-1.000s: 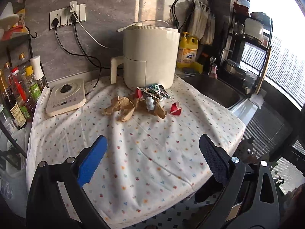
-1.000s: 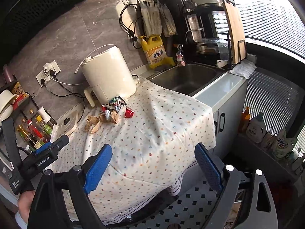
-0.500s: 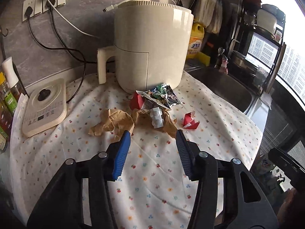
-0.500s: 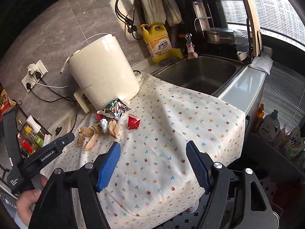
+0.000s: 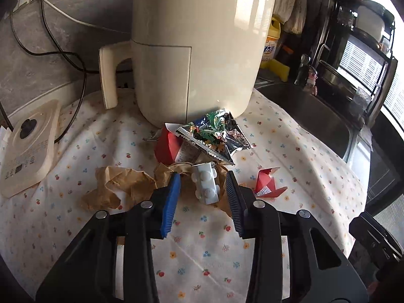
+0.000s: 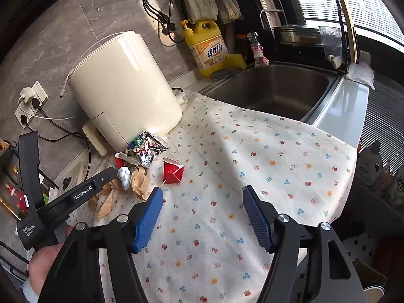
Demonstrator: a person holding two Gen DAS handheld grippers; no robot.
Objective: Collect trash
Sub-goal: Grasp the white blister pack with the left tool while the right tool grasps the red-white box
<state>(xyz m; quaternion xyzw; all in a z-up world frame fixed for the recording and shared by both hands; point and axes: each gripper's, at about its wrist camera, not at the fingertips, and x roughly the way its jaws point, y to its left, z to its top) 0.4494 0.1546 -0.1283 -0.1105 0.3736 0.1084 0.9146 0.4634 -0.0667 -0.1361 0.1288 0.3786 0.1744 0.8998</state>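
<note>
cream appliance (image 5: 199, 48), floral white cloth (image 5: 209, 250), brown paper (image 5: 118, 186), red scrap (image 5: 267, 185), white block (image 5: 207, 185).

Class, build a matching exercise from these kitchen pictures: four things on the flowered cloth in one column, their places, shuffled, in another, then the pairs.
Things:
1. white toy brick
2. foil snack wrapper
3. red folded paper
4. crumpled brown paper

Places:
A. against the air fryer base
B. alone, on the sink side of the pile
C. between the left gripper fingers
D. nearest the induction hob

Pairs: 1-C, 2-A, 3-B, 4-D
</note>
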